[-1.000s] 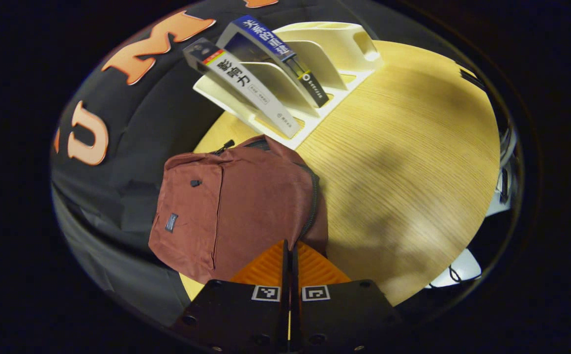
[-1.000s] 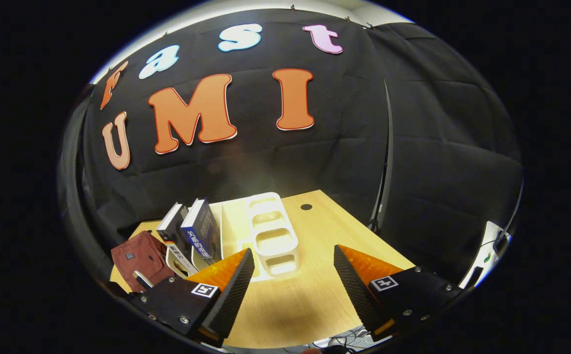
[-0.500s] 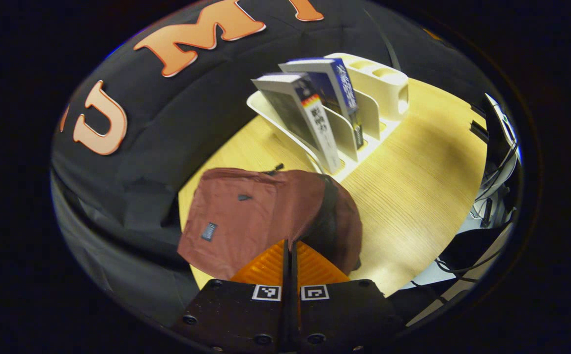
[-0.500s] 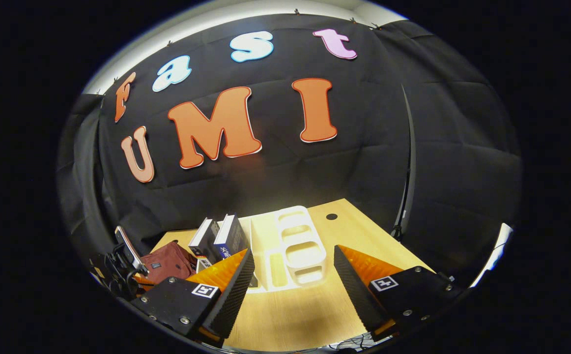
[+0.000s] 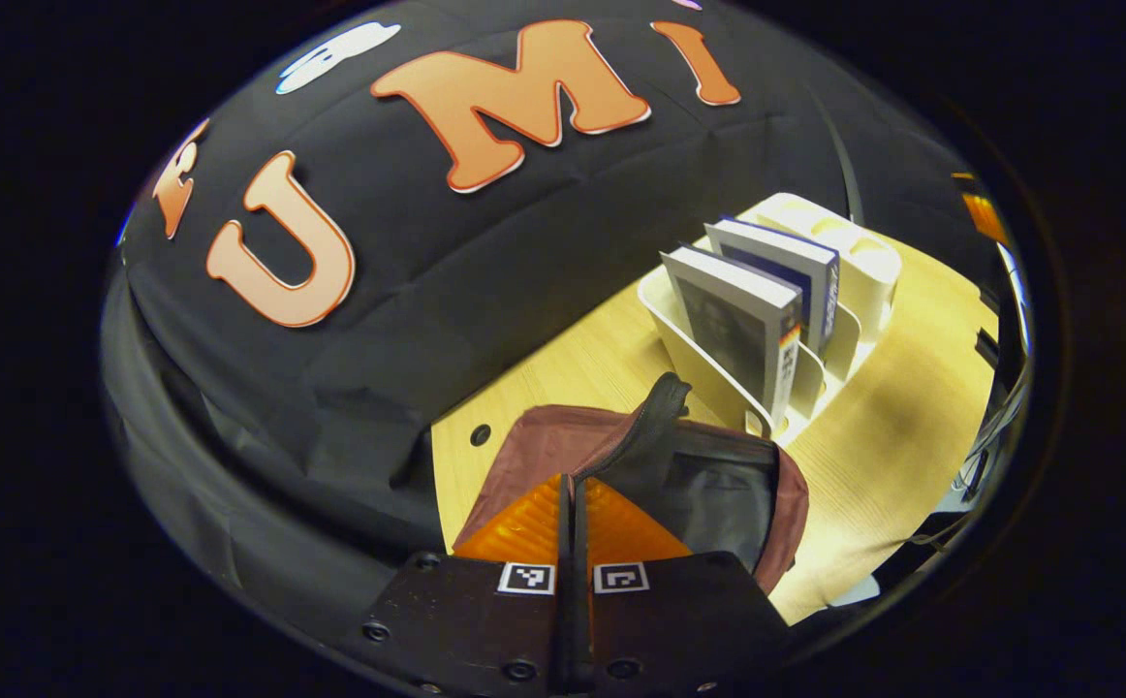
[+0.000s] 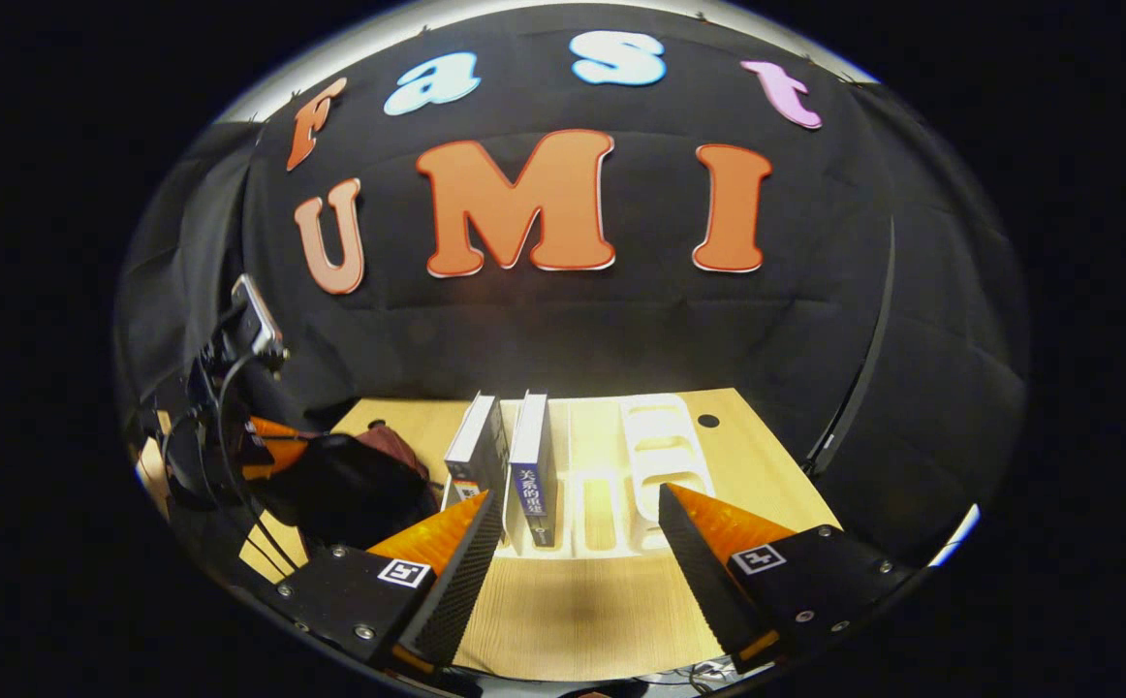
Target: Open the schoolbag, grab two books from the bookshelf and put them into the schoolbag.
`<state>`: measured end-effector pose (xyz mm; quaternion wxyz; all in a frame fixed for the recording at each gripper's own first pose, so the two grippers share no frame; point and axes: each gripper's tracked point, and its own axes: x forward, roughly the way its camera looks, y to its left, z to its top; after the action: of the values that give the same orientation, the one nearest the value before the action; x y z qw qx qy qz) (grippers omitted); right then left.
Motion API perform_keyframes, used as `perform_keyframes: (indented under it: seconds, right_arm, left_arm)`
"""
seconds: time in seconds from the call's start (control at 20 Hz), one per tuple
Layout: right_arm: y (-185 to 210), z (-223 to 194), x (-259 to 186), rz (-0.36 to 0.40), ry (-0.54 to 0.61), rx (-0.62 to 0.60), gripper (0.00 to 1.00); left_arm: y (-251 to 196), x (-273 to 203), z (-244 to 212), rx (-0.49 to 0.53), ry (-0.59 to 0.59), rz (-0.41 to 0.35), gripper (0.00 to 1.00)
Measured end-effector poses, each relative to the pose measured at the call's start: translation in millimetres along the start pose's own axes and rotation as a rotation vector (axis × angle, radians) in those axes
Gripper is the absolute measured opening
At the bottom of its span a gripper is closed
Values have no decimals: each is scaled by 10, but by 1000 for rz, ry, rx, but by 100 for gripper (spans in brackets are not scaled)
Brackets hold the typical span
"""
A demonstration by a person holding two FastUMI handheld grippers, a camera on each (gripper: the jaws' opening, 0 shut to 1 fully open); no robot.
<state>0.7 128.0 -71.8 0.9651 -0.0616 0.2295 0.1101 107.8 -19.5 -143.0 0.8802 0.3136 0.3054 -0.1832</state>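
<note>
Judging by its gaping mouth, your bag [image 5: 708, 485] is open on the surface [image 5: 892, 427]; both books [image 6: 515, 465] remain shelved; left hand-held gripper [image 5: 573, 509] pinches its edge, right hand-held gripper [image 6: 578, 543] spread wide, empty

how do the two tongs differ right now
The left tongs are closed, fingers together at the maroon schoolbag, though what they pinch is hidden; the right tongs are wide open and empty. The left sits low over the bag; the right faces the two books in the white bookshelf. Both have orange ribbed fingers.
</note>
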Motion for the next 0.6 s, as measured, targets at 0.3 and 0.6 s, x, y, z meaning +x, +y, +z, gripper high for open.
perform_keyframes:
  seconds: [0.3, 0.6]
  right_arm:
    - [658, 448, 479, 110, 167, -56, 97]
    - [1219, 694, 1176, 235, 431, 36, 97]
  left_arm:
    - [-60, 101, -221, -82, 20, -53, 1]
    - [-135, 156, -395, -142, 32, -70, 1]
